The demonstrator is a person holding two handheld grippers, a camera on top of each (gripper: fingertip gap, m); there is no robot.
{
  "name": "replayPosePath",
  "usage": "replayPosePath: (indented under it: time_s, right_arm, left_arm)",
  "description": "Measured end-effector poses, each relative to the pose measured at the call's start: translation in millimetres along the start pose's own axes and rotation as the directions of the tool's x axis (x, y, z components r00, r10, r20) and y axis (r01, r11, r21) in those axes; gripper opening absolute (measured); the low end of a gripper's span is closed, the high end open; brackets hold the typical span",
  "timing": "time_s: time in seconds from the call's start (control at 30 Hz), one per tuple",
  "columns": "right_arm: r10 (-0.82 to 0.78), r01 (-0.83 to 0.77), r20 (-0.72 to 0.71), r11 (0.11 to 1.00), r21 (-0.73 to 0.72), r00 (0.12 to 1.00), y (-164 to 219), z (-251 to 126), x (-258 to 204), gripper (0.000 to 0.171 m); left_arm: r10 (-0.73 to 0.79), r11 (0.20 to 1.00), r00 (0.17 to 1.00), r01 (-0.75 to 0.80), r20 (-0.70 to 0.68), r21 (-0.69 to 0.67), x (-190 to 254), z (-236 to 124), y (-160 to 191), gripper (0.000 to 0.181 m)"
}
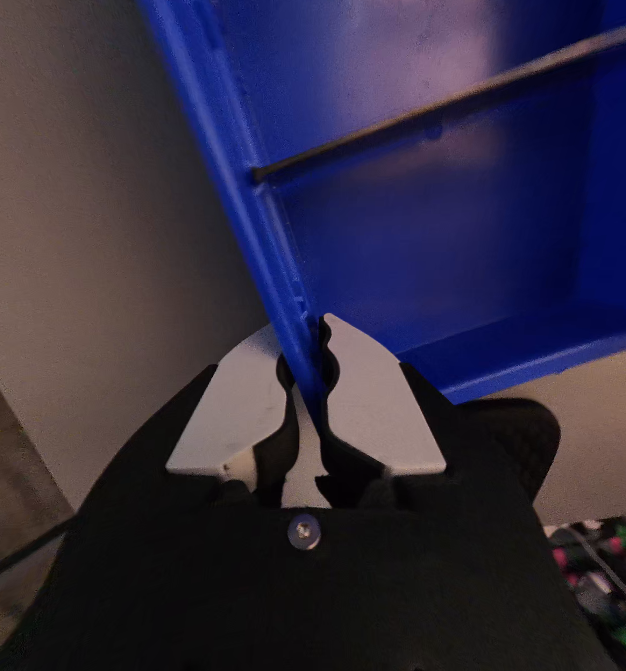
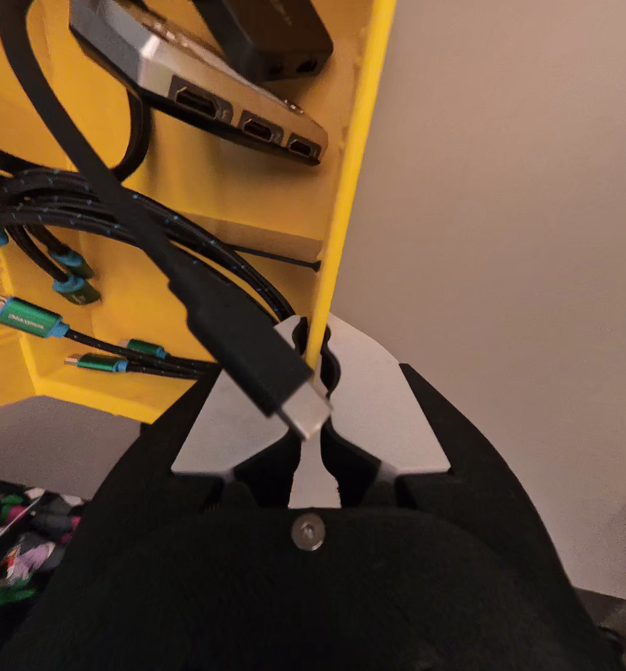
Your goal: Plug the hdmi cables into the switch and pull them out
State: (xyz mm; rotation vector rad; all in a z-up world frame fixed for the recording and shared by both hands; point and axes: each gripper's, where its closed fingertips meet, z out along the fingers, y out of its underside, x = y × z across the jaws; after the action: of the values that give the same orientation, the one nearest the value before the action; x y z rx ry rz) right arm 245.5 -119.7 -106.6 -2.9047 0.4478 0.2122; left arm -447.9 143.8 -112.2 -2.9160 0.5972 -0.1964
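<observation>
Plain beige bench surface [image 1: 86,181] under both bins; we have the left hand-held gripper [image 1: 309,357] clamped on the rim of the blue bin [image 1: 449,254], which looks bare apart from a thin dark divider [image 1: 431,120]; right hand-held gripper [image 2: 317,348] is clamped on the rim of the yellow bin [image 2: 362,181], so neither holds a cable yet; the switch [image 2: 209,94], grey with three open ports facing us, lies in the yellow bin's far part with a black box [image 2: 282,36] propped on it; braided hdmi cables with green plugs [image 2: 28,317] sit bundled in the near part; a black cable's plug [image 2: 253,352] hangs over the rim, its metal tip just beside the right fingers [image 2: 369,392]; risks as we judge them: tilting or dragging the yellow bin slides the switch and the box, losing port alignment; the overhanging plug could snag the jaws on release or drop out; tangled braids may pull several cables at once; an unheld switch will skid when a plug is pushed.
</observation>
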Motion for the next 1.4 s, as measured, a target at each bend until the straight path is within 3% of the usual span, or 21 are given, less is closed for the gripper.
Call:
replayPosePath:
  time_s: [0.1,0.27,0.43,0.67,0.83,0.93,1.0,1.07,1.17,1.23,1.27,1.3,1.4]
  right_arm:
    - [-0.028,0.029,0.016,0.996,-0.089,0.999,3.2,4.3,-26.7,0.007]
    - [-0.099,0.1,0.013,0.978,-0.185,0.995,-0.7,12.3,-73.5,0.008]
    - [-0.193,0.195,0.027,0.961,-0.195,0.981,-13.0,21.7,-116.7,0.009]
    - [-0.265,0.266,0.028,0.949,-0.169,0.964,-25.5,26.4,-142.8,0.015]
    - [-0.165,0.164,0.089,0.986,0.013,0.982,-45.0,-8.0,-136.1,0.026]
    - [-0.13,0.114,0.064,0.972,0.204,0.989,-59.5,-46.2,-133.0,0.028]
    - [-0.189,0.152,0.052,0.903,0.401,0.981,-77.1,-82.2,-152.0,0.029]
    - [-0.255,0.217,-0.025,0.765,0.606,0.967,-93.8,-124.1,-176.8,0.027]
    - [-0.355,0.352,-0.197,0.452,0.82,0.914,-100.8,-179.5,-227.5,0.031]
    - [-0.44,0.432,-0.302,0.232,0.872,0.845,-90.0,-191.7,-271.7,0.056]
    - [-0.502,0.472,-0.347,0.143,0.87,0.792,-82.2,-189.0,-296.3,0.056]
    - [-0.558,0.491,-0.347,0.126,0.862,0.753,-76.4,-180.3,-319.6,0.056]
    - [-0.741,0.449,-0.114,0.272,0.851,0.662,-59.1,-128.1,-393.2,0.057]
  left_arm:
    - [0.119,0.991,0.991,-0.114,0.069,-0.076,16.8,3.0,-0.5,0.014]
    - [0.213,0.97,0.977,-0.208,0.024,-0.128,58.0,8.1,-4.9,0.013]
    - [0.253,0.95,0.967,-0.242,0.03,-0.198,88.8,10.0,0.5,0.013]
    - [0.338,0.911,0.941,-0.324,0.013,-0.256,108.3,9.4,11.0,0.024]
    - [0.35,0.903,0.937,-0.341,-0.01,-0.262,112.8,8.9,13.3,0.026]
    - [0.353,0.9,0.935,-0.349,-0.032,-0.261,115.8,3.5,17.0,0.026]
    - [0.333,0.925,0.943,-0.326,0.003,-0.193,113.8,-8.5,9.7,0.025]
    - [0.306,0.95,0.951,-0.302,0.043,-0.082,113.1,-26.9,-1.4,0.025]
    - [0.313,0.946,0.943,-0.32,0.11,0.056,114.6,-55.9,-9.3,0.033]
    - [0.322,0.929,0.934,-0.343,0.153,0.139,119.0,-73.8,-13.9,0.035]
    - [0.323,0.918,0.93,-0.353,0.174,0.182,122.1,-82.5,-17.4,0.036]
    - [0.321,0.906,0.927,-0.361,0.196,0.222,125.5,-90.8,-20.7,0.036]
    - [0.334,0.857,0.912,-0.398,0.238,0.326,141.3,-111.7,-29.6,0.036]
